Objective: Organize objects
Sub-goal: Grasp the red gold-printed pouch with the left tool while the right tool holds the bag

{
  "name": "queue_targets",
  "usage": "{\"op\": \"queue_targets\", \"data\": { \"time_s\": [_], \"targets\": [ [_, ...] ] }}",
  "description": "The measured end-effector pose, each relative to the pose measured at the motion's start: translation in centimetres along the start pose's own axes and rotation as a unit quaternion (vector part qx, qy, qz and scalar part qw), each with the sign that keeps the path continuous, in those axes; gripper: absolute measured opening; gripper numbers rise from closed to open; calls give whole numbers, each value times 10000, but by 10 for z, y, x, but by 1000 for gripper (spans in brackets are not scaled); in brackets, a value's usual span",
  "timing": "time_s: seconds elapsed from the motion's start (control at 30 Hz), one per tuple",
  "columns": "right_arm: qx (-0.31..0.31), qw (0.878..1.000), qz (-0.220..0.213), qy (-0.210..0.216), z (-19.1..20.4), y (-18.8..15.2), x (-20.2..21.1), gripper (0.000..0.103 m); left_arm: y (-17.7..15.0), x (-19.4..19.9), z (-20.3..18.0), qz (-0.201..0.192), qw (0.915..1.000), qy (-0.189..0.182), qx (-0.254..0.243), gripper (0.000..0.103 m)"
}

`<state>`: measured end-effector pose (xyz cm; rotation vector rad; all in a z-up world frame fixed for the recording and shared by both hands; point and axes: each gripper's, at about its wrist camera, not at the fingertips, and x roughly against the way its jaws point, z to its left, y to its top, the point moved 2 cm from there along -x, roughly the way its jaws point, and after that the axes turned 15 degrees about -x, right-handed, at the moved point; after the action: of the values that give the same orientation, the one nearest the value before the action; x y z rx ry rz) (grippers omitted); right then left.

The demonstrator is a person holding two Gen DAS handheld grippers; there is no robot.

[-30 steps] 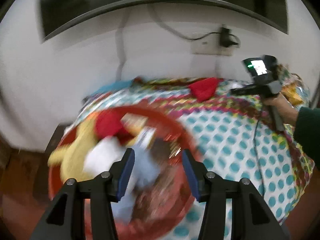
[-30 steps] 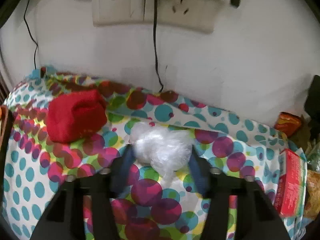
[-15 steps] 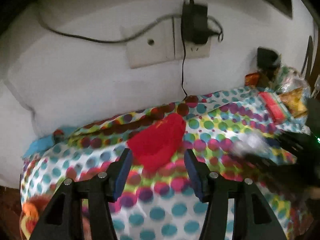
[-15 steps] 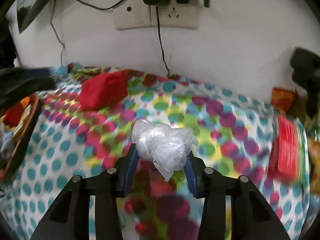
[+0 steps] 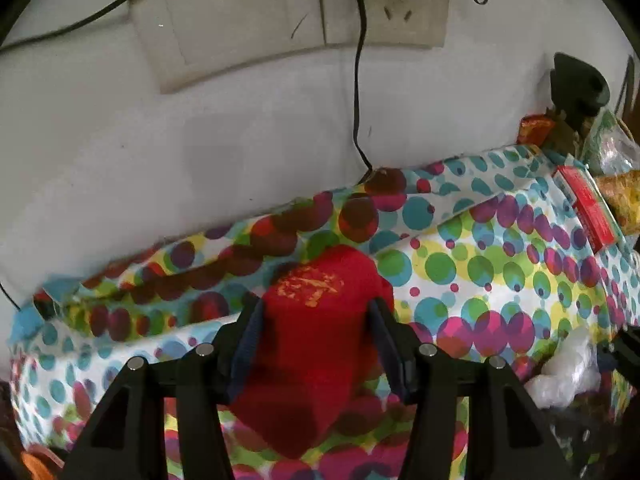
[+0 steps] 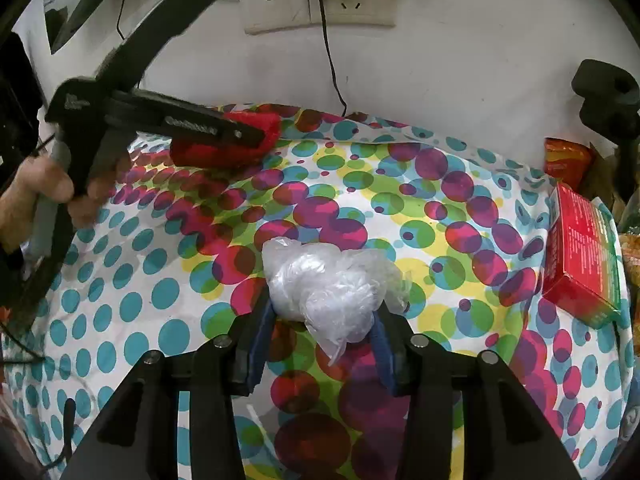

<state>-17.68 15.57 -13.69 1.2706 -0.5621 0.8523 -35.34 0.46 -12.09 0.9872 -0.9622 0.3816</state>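
The red cloth bundle point(image 5: 320, 344), with a gold mark on its top, lies on the polka-dot cloth point(image 5: 480, 272) near the wall, just below the wall socket plate point(image 5: 248, 28). The left claw point(image 5: 316, 340) stands around it, one blue pad on each side; the pads look to be against its flanks, but whether they press on it cannot be told. In the right wrist view the same bundle point(image 6: 228, 140) shows half hidden behind the left claw's black fingers, with the person's hand point(image 6: 44, 192) on the handle at the left edge.

Out from the bundle toward the near edge of the cloth-covered worktop, the crumpled clear plastic bag point(image 6: 332, 288) sits between the pads of the right claw point(image 6: 324, 336), which is narrowed onto it and holds it; a loose tail of plastic hangs below. The same bag point(image 5: 568, 368) appears at the lower right of the left wrist view.

Well to the right of the bundle, a red box point(image 6: 580, 256) lies near the cloth's far edge, with an orange packet point(image 6: 566, 160) behind it against the wall. A black cable point(image 5: 358, 80) runs down from the socket plate to the cloth just behind the bundle.
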Motion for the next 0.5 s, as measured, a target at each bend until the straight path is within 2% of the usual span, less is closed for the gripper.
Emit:
{"op": "queue_targets", "data": {
  "time_s": [0.2, 0.27, 0.4, 0.5],
  "targets": [
    [69, 9999, -6, -151, 2, 0, -4, 43, -14, 4, -3, -159, 9992, 15, 375, 55],
    [111, 9997, -11, -220, 3, 0, -5, 43, -17, 7, -7, -179, 9990, 160, 374, 55],
    [133, 9996, -17, -254, 5, -1, -5, 43, -22, 17, -17, -237, 9983, 287, 452, 44],
    [170, 9994, -21, -293, 6, -1, -5, 43, -24, 23, -23, -235, 9982, 263, 488, 40]
  ]
}}
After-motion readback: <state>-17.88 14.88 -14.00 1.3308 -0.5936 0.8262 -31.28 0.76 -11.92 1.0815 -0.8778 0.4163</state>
